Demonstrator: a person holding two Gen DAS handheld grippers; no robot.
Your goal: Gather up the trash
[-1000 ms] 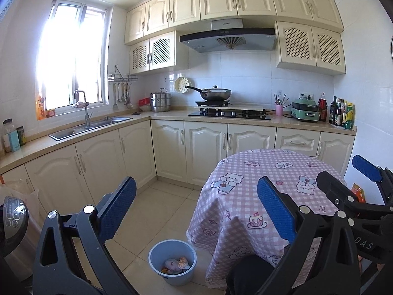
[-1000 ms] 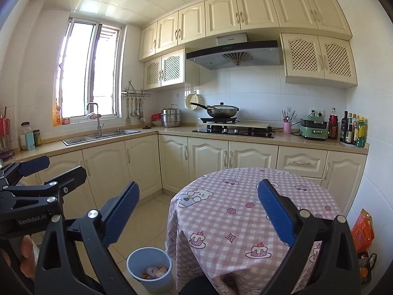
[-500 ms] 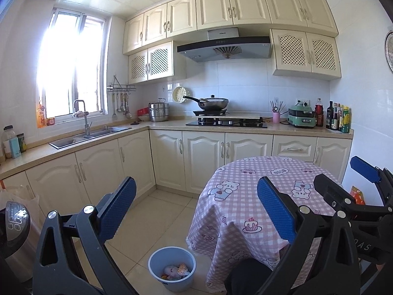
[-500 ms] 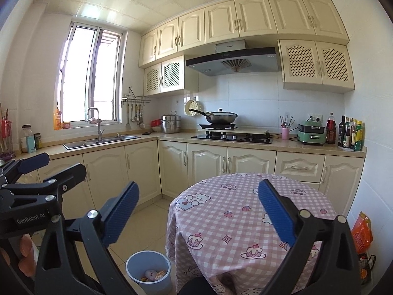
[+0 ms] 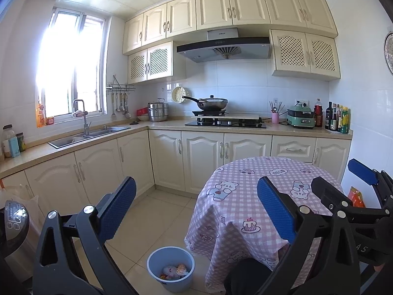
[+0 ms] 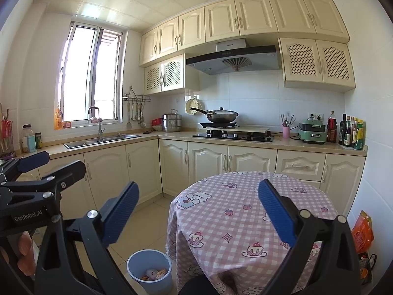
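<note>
The left gripper (image 5: 196,211) and right gripper (image 6: 199,211) are both spread wide, holding and touching nothing, raised side by side above the near edge of the round table (image 6: 248,211). The trash (image 5: 175,270) lies in the blue bin (image 5: 157,258) on the floor, just left of the table. Open tiled floor (image 5: 157,211) stretches from the bin to the far cabinets (image 5: 201,157).

left claw (image 5: 196,211) spread wide, empty, right claw (image 6: 199,211) likewise, raised level

Tiled floor (image 5: 157,211) carries blue bin (image 5: 157,270), seemingly holding wrappers.
</note>
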